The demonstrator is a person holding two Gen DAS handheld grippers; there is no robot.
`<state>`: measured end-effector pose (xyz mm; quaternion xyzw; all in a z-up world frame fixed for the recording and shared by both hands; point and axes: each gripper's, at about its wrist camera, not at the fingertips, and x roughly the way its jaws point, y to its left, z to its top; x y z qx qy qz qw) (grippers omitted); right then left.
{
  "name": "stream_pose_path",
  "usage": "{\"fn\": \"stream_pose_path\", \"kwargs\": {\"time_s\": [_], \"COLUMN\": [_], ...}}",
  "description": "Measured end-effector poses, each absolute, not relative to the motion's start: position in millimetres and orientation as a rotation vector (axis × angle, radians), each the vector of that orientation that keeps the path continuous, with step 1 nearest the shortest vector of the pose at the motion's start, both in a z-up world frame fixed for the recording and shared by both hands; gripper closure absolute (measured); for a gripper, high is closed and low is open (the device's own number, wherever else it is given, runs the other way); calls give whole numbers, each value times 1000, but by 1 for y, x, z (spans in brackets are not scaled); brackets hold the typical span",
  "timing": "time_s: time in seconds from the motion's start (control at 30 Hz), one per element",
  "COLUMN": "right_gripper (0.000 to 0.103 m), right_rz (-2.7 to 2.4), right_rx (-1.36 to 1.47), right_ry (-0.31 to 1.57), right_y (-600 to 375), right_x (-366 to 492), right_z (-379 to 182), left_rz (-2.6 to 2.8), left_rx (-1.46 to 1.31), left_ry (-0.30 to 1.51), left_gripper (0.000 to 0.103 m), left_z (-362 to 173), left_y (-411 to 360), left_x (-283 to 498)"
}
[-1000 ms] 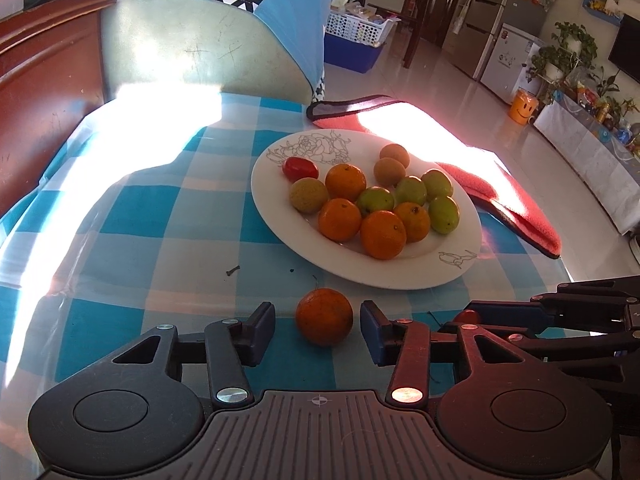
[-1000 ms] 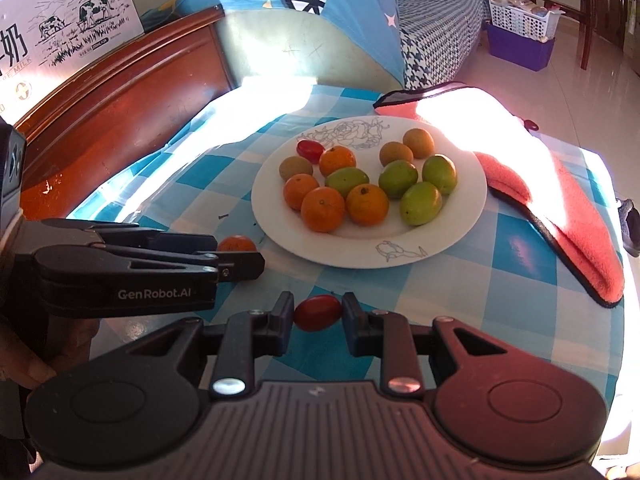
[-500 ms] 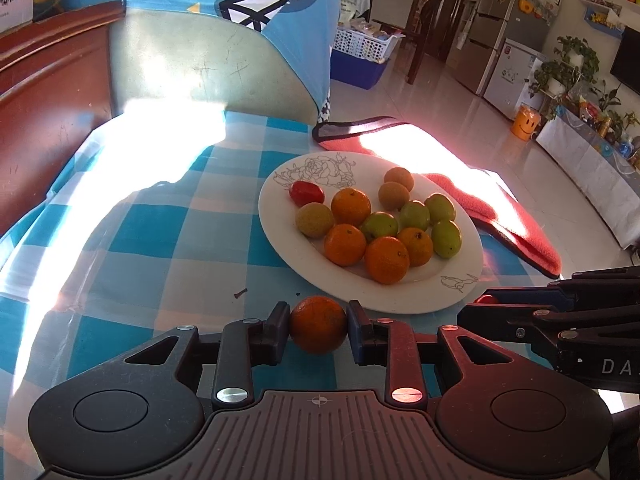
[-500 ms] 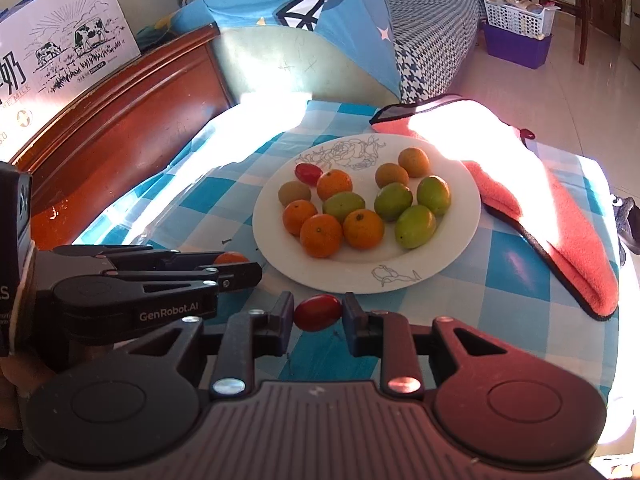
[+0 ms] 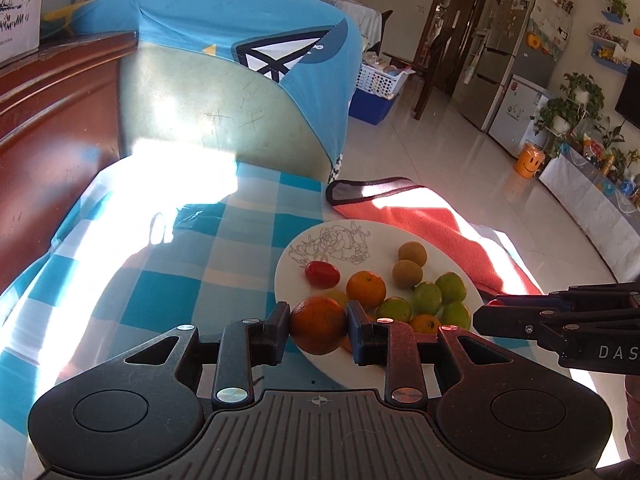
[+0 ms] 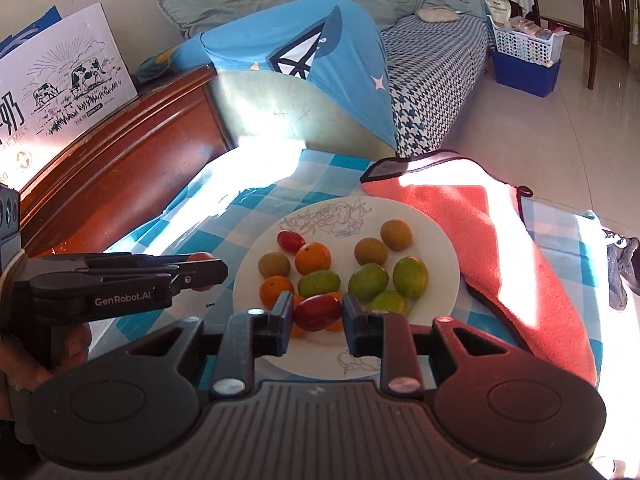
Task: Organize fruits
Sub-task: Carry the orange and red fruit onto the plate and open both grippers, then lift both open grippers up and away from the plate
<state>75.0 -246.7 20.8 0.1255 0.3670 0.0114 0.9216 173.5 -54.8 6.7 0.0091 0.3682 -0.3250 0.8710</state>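
A white plate on the blue checked tablecloth holds several oranges, green fruits, brown fruits and a red tomato. My left gripper is shut on an orange and holds it above the plate's near left edge. My right gripper is shut on a red tomato above the plate's near side. In the right wrist view the left gripper shows at the left with its orange.
A red cloth lies to the right of the plate. A chair back with a blue shirt stands at the table's far end. A wooden bed frame runs along the left.
My left gripper closed on the orange and lifted it off the cloth toward the plate. My right gripper lifted its tomato up and forward over the plate.
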Motion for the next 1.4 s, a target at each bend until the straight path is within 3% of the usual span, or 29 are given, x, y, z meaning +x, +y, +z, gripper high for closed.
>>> {"fn": "stream_pose_path", "kwargs": {"time_s": [0.83, 1.03, 1.1, 1.2, 1.3, 1.4], "right_gripper": [77, 69, 64, 59, 57, 50], "right_rz": [-20, -20, -26, -27, -31, -38], "right_rx": [342, 350, 356, 359, 358, 360], "right_ry": [732, 737, 732, 728, 723, 734], "right_y": [-265, -266, -267, -268, -268, -266], "right_x": [129, 132, 131, 130, 127, 124], "right_z": [-4, -6, -4, -1, 4, 10], "left_rz": [-719, -721, -716, -684, -682, -656], "left_rx": [-10, -8, -9, -6, 14, 44], "left_ry": [790, 780, 772, 750, 739, 739], "left_gripper": [75, 73, 67, 46, 45, 36], "left_z": [-12, -12, -7, 1, 10, 16], "left_y": [-103, -106, -105, -100, -96, -91], "left_x": [229, 227, 225, 221, 216, 209]}}
